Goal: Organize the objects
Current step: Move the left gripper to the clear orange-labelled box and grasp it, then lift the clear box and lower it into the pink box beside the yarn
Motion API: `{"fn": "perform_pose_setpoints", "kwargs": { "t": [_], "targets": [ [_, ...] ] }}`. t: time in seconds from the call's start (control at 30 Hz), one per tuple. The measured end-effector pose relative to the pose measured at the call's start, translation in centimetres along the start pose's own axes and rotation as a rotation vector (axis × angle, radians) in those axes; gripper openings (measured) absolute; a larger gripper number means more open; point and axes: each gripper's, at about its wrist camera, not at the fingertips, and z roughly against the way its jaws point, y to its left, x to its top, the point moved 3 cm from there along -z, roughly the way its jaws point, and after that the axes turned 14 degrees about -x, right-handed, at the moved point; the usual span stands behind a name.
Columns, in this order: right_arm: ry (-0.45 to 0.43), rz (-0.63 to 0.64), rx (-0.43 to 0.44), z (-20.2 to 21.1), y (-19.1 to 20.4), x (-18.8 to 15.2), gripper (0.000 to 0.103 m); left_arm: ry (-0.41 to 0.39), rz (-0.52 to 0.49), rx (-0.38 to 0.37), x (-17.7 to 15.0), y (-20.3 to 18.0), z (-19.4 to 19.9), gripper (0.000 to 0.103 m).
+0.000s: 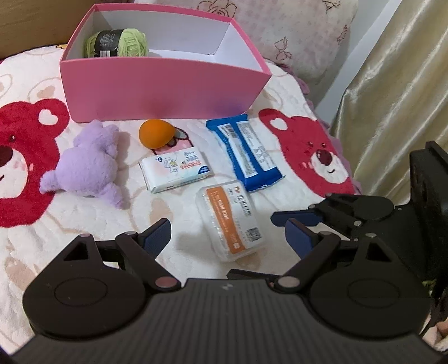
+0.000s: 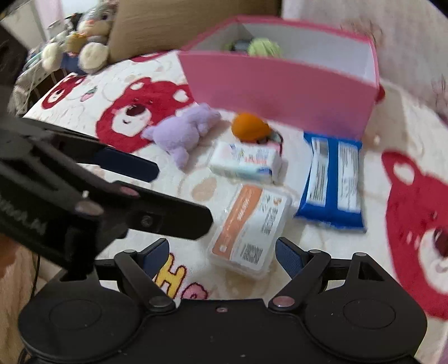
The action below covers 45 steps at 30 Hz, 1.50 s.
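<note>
A pink box point(image 1: 156, 92) point(image 2: 280, 92) stands at the back of the bed with a green yarn ball point(image 1: 117, 43) point(image 2: 263, 46) inside. In front of it lie a purple plush toy point(image 1: 89, 162) point(image 2: 184, 131), an orange egg-shaped sponge point(image 1: 155, 133) point(image 2: 249, 127), a white tissue pack point(image 1: 176, 170) point(image 2: 246, 162), a blue wipes pack point(image 1: 246, 152) point(image 2: 333, 179) and a clear cotton-swab box with an orange label point(image 1: 231, 219) point(image 2: 249, 226). My left gripper point(image 1: 226, 235) is open and empty, just short of the swab box. My right gripper point(image 2: 222, 254) is open and empty at the swab box's near end.
The bed is covered by a cream blanket with red bears point(image 1: 316, 151) point(image 2: 134, 112). A gold curtain point(image 1: 392, 98) hangs on the right. A cardboard box point(image 2: 182, 22) and stuffed animals point(image 2: 89, 36) sit at the far left. The left gripper crosses the right wrist view point(image 2: 126, 196).
</note>
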Motion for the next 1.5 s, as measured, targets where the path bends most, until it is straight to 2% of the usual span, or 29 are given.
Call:
{"fn": "perform_pose_setpoints", "kwargs": {
  "t": [0.07,0.13,0.23,0.43,0.6,0.67,0.7,0.73,0.93,1.1,1.23,1.4,1.5],
  "targets": [
    [-0.025,0.012,-0.055,-0.1,0.0,0.0,0.086,-0.001,0.012,-0.017,-0.3,0.5,-0.5,0.089],
    [-0.040,0.019,-0.054,-0.3,0.1,0.0,0.086,-0.006,0.046,-0.032,-0.5,1.1,-0.9,0.089],
    [0.001,-0.012,-0.022,-1.2,-0.1,-0.2,0.086,-0.007,0.079,-0.056,-0.8,1.8,-1.6,0.089],
    [0.075,-0.032,0.007,-2.9,-0.2,-0.8,0.086,-0.019,0.108,-0.053,-1.1,2.5,-4.0,0.082],
    [0.126,-0.044,0.006,-4.4,-0.3,-1.3,0.086,-0.009,0.151,-0.046,-1.5,3.4,-5.6,0.063],
    [0.125,-0.043,0.005,-4.5,-0.3,-1.3,0.085,-0.006,0.168,-0.052,-1.7,3.7,-6.0,0.048],
    [0.116,-0.037,-0.002,-4.3,-0.2,-1.3,0.078,-0.006,0.171,-0.066,-1.8,3.7,-6.1,0.043],
    [0.107,-0.028,-0.012,-4.3,-0.2,-1.3,0.067,-0.006,0.170,-0.088,-1.8,3.7,-6.2,0.034],
    [0.062,0.033,-0.070,-3.2,0.5,-1.5,0.066,-0.029,0.165,-0.103,-2.0,3.0,-5.7,0.033],
    [0.028,0.029,-0.073,-1.9,0.5,-1.2,0.065,-0.055,0.157,-0.092,-2.0,2.2,-4.5,0.033],
    [-0.035,0.039,-0.103,0.2,0.8,-1.0,0.065,-0.065,0.088,-0.100,-1.0,0.8,-2.9,0.033],
    [-0.103,0.004,-0.090,2.8,1.0,-0.1,0.064,-0.073,0.009,-0.085,0.2,-1.0,-0.2,0.033],
    [-0.159,0.037,-0.085,4.5,1.6,1.0,0.060,-0.093,-0.022,-0.077,1.4,-1.7,2.1,0.034]
  ]
}}
